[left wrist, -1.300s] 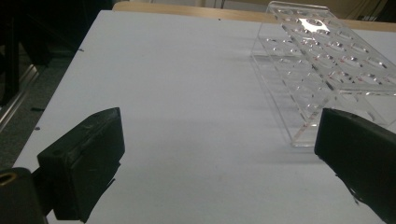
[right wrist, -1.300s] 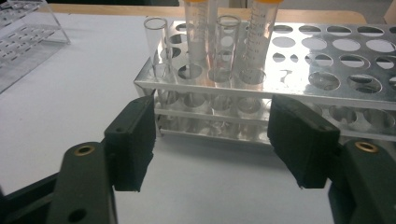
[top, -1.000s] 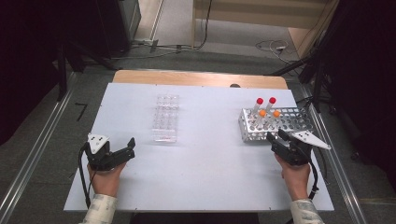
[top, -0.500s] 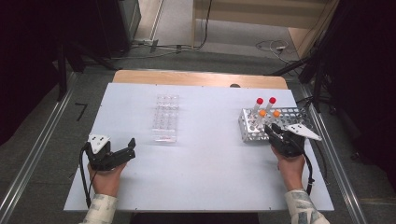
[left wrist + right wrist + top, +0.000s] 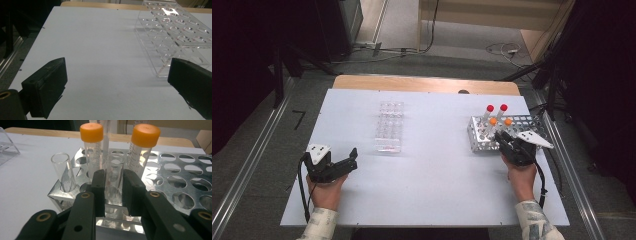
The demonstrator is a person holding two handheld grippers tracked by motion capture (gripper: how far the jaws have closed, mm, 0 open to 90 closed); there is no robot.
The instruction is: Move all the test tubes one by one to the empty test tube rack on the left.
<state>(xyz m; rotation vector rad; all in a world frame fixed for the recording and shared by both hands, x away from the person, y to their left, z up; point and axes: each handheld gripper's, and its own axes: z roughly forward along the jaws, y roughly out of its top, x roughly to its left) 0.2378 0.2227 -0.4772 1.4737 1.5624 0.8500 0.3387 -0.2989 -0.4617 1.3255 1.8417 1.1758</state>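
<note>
A metal tube rack (image 5: 532,121) stands at the right of the white table (image 5: 437,170). It holds two red-capped tubes (image 5: 490,110), two orange-capped tubes (image 5: 92,147) and two uncapped clear tubes. My right gripper (image 5: 113,192) is at the rack's front edge. Its jaws have just been closing and now press on the uncapped clear tube (image 5: 114,167) that stands in the front row. A second uncapped tube (image 5: 61,171) stands to its left. My left gripper (image 5: 349,161) rests low at the table's front left, jaws wide open on nothing.
A clear plastic rack (image 5: 389,125) with no tubes in it lies in the middle of the table, just ahead and to the right of the left gripper's jaws (image 5: 175,30). A wooden strip (image 5: 422,84) runs along the table's far edge.
My right gripper has moved forward and a little left to the metal rack's front, and its jaws have closed around the uncapped tube. The left gripper has stayed where it was.
</note>
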